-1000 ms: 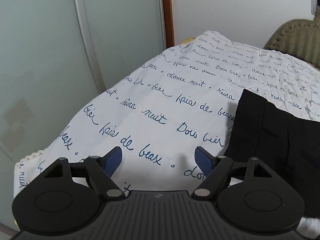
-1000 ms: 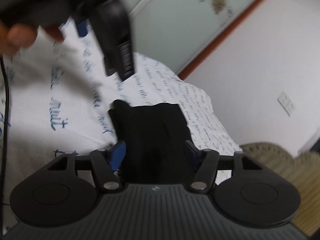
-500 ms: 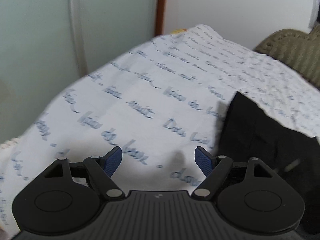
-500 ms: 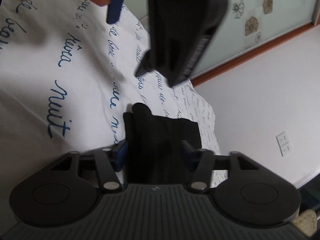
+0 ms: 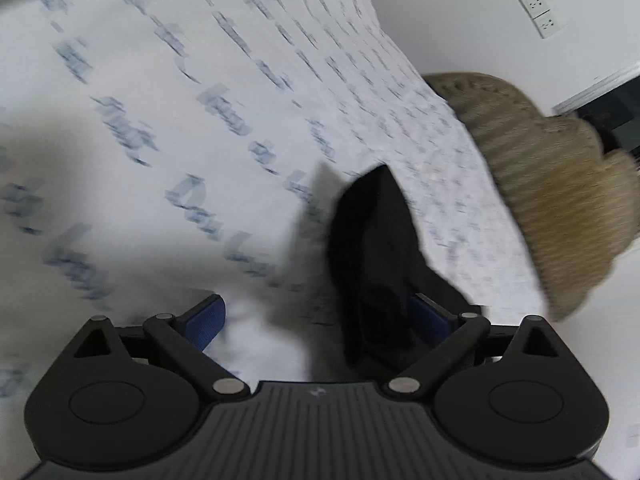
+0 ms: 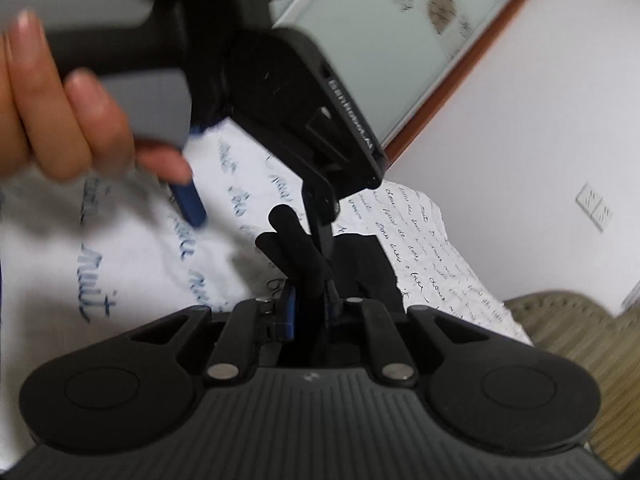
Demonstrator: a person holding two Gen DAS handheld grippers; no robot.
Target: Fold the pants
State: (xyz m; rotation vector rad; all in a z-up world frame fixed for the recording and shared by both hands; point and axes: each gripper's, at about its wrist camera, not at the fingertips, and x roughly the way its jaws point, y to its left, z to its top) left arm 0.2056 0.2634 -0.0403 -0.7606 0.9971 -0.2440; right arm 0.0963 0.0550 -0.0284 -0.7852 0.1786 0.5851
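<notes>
The black pants (image 5: 372, 256) lie bunched on a white bedsheet with blue handwriting; the left wrist view is blurred. My left gripper (image 5: 320, 320) is open, and a raised fold of the pants sits between its fingers, against the right blue pad (image 5: 430, 316). In the right wrist view my right gripper (image 6: 310, 314) is shut on a fold of the black pants (image 6: 296, 252), which sticks up from the closed pads. The left gripper's body (image 6: 304, 108) and the hand holding it fill the upper left of that view, just above the pants.
The white printed bedsheet (image 5: 200, 120) covers the bed. A tan ribbed headboard (image 5: 560, 192) stands at the right. Frosted glass doors (image 6: 380, 40) and a white wall with a socket (image 6: 594, 210) lie behind the bed.
My right gripper has shut on a fold of the pants. My left gripper has swung right toward the pants, so a fold now stands between its open fingers.
</notes>
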